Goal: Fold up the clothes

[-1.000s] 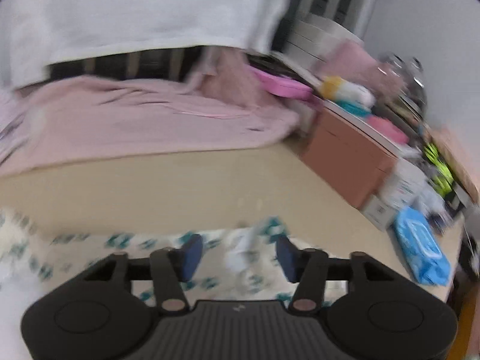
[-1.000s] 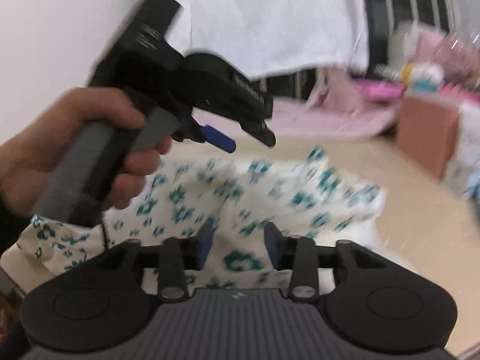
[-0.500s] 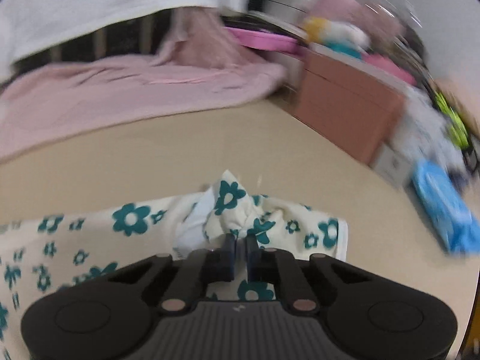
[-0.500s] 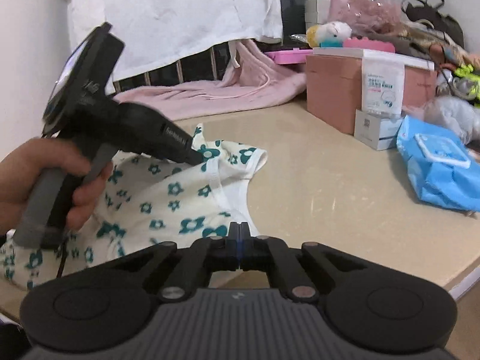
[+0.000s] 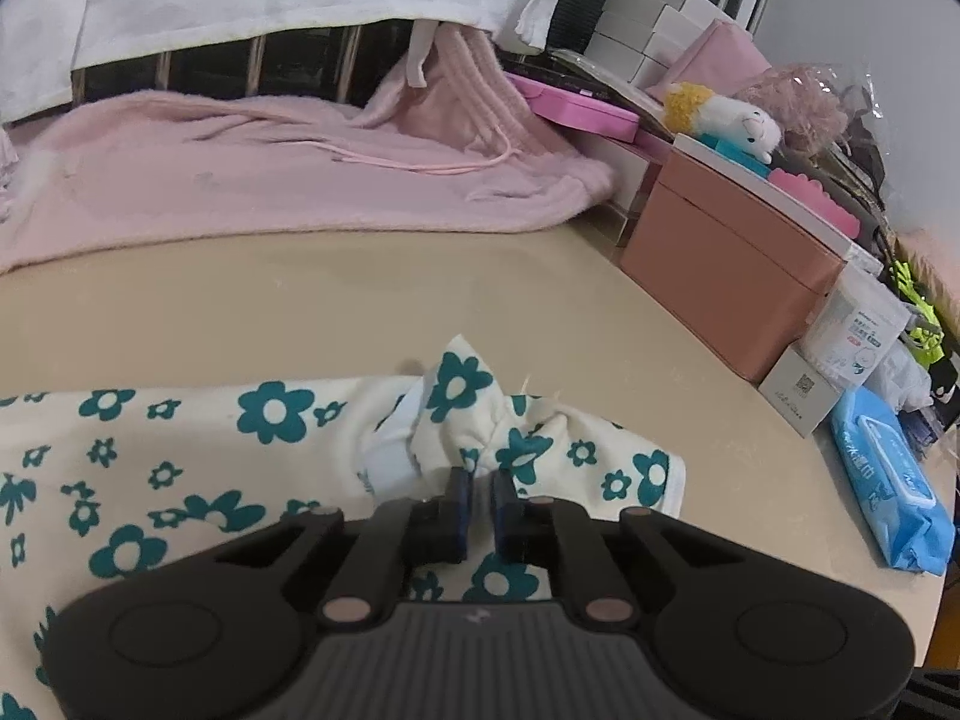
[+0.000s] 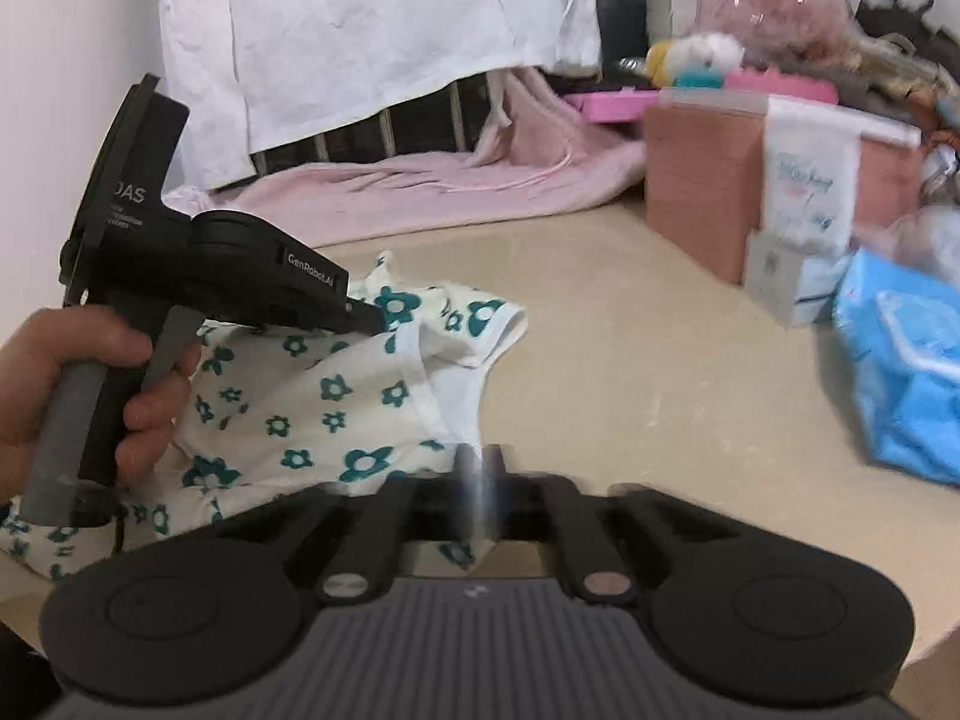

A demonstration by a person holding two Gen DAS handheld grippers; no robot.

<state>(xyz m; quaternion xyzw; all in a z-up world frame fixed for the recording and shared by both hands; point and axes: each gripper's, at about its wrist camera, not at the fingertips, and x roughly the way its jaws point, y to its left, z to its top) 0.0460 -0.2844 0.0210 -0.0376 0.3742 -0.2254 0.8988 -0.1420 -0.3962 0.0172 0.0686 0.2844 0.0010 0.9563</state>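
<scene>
Beige worktop (image 5: 420,288), cluttered along its far edge, carries a floral garment (image 5: 180,468) spread flat. Left claw (image 5: 478,495) is clamped on a bunched fold at the garment's far corner; the cloth puckers just ahead of the tips. Right claw (image 6: 478,468) is pinched on the near white hem. Judgement: both corners are gripped together to carry one edge over for a fold.

Beige table (image 5: 372,300) — floral garment (image 5: 180,450), pink blanket (image 5: 270,174), terracotta box (image 5: 732,276), blue wipes pack (image 5: 888,498).
</scene>
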